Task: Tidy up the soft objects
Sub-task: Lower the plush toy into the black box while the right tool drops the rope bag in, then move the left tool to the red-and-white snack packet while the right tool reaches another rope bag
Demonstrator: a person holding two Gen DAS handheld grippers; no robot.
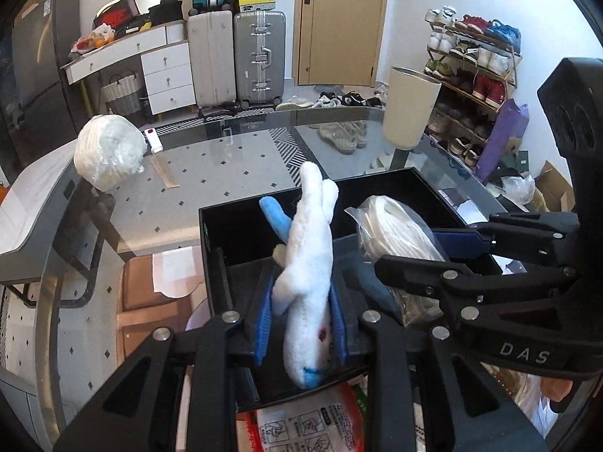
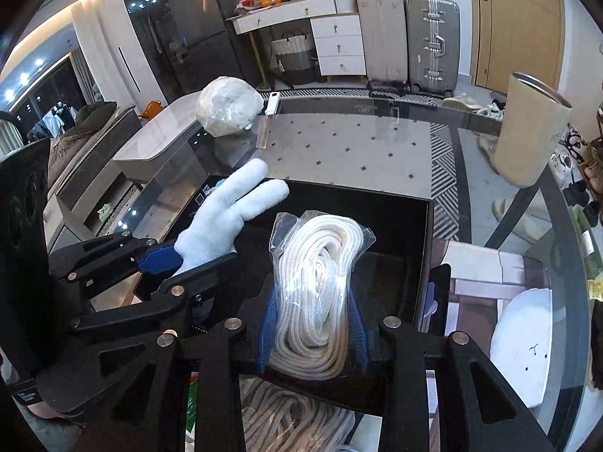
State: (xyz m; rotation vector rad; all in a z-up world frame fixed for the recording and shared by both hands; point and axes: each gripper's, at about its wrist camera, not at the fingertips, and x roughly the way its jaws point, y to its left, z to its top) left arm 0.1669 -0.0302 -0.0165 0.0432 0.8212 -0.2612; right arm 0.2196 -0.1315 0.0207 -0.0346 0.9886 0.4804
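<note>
My left gripper (image 1: 301, 320) is shut on a white plush toy (image 1: 309, 263) with blue parts and holds it over the open black box (image 1: 211, 226). The toy also shows in the right wrist view (image 2: 230, 211). My right gripper (image 2: 314, 331) is shut on a plastic-wrapped coil of white rope (image 2: 320, 282) and holds it over the same box (image 2: 422, 263). The rope also shows in the left wrist view (image 1: 399, 233), beside the toy.
A wrapped white bundle (image 1: 109, 150) lies at the far left of the glass table (image 1: 226, 158). A beige cylinder (image 1: 409, 109) stands at the far right edge. More rope (image 2: 294, 418) and a printed packet (image 1: 309, 422) lie below the grippers.
</note>
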